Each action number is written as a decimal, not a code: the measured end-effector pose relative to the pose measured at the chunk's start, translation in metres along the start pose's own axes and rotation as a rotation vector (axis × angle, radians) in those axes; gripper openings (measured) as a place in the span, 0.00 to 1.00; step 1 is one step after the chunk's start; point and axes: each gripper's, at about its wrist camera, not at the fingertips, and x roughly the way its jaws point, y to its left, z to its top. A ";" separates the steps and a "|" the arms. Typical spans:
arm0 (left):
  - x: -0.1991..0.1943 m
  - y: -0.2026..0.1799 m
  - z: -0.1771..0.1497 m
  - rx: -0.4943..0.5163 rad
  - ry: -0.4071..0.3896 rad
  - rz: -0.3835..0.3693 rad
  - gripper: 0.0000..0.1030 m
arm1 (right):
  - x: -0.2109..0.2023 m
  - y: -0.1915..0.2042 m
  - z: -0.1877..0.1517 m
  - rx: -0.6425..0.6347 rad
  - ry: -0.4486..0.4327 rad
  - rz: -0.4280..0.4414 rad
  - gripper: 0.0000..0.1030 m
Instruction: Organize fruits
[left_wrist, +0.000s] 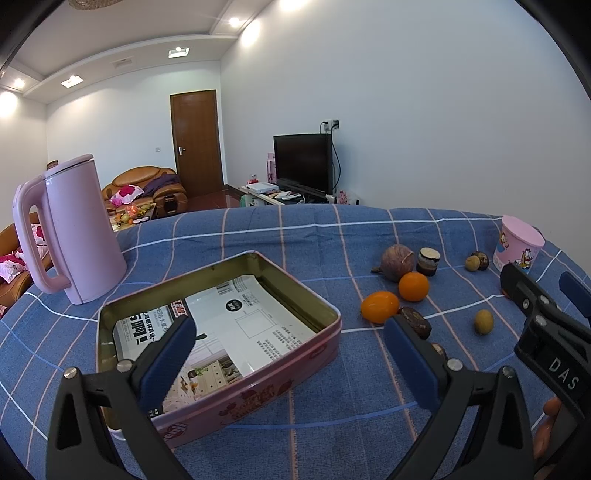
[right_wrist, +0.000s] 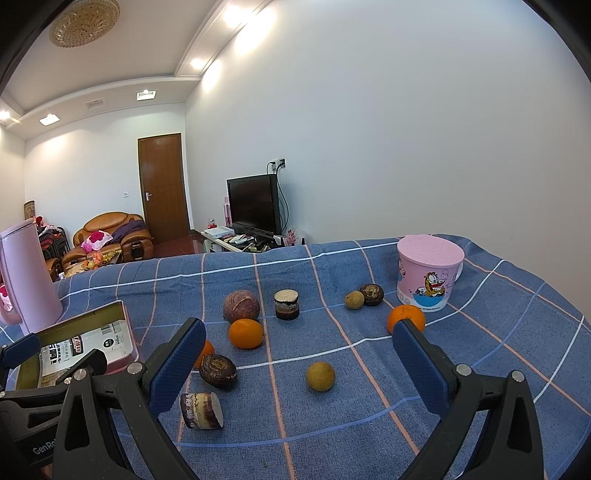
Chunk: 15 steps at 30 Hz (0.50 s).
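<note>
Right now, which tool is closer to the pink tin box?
The left tool. It hangs open right over the pink tin box, while the right tool hangs open off to its side, above the scattered fruit.

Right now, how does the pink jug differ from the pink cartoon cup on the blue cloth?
The pink jug is tall and plain, while the pink cartoon cup is short and printed with an orange cartoon cat. The jug has a big side handle in full view; only a bit of the cup's white handle shows. The jug stands beside the open tin, the cup at the opposite end near an orange. Both are pink, upright and lidded.
</note>
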 end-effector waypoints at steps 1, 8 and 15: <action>0.000 0.001 0.000 0.000 0.000 0.000 1.00 | 0.000 0.000 0.000 0.000 0.000 0.000 0.99; 0.001 0.000 0.000 0.001 0.004 -0.002 1.00 | 0.000 0.000 0.000 0.000 -0.001 0.000 0.99; 0.001 -0.001 0.000 0.001 0.008 -0.005 1.00 | 0.000 0.000 0.000 -0.001 0.000 -0.001 0.99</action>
